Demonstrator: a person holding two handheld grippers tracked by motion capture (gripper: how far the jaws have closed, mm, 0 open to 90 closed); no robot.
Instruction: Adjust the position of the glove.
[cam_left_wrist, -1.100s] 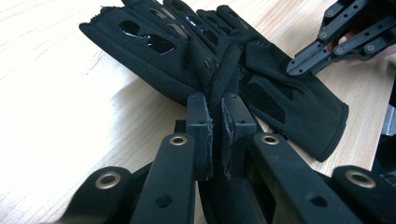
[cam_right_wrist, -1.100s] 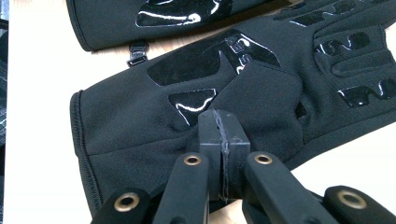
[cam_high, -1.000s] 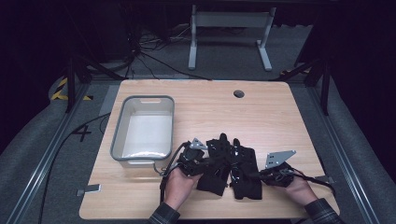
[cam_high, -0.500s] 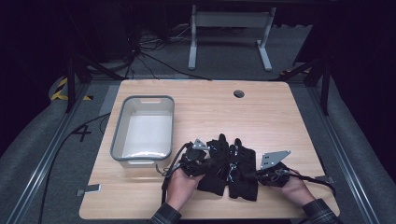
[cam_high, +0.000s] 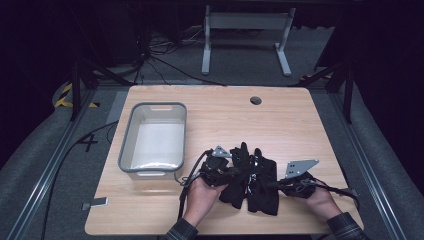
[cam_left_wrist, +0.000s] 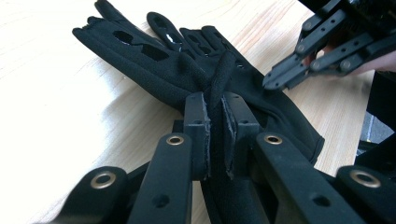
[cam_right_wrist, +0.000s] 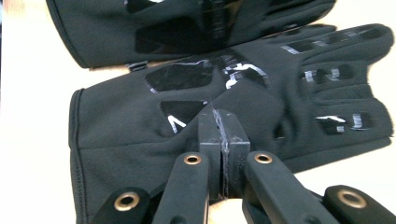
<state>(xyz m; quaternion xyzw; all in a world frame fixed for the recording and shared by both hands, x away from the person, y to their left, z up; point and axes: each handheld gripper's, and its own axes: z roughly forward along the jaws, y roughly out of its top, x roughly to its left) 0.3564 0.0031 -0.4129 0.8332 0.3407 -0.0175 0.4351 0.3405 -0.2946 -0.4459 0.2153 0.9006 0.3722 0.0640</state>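
On the table (cam_high: 280, 125), both gloves (cam_high: 252, 182) lie flat, the bin (cam_high: 152, 175) empty. Left tongs (cam_left_wrist: 215, 121) pinch a glove fold; right tongs (cam_right_wrist: 222, 135) are clenched against a glove, grip unclear. Nothing lifted yet.

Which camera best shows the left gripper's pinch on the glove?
The left gripper view: the left gripper pinches a raised fold of the left glove up close. In the high view that pinch is small and dark; the right gripper view shows the gloves' patterned faces.
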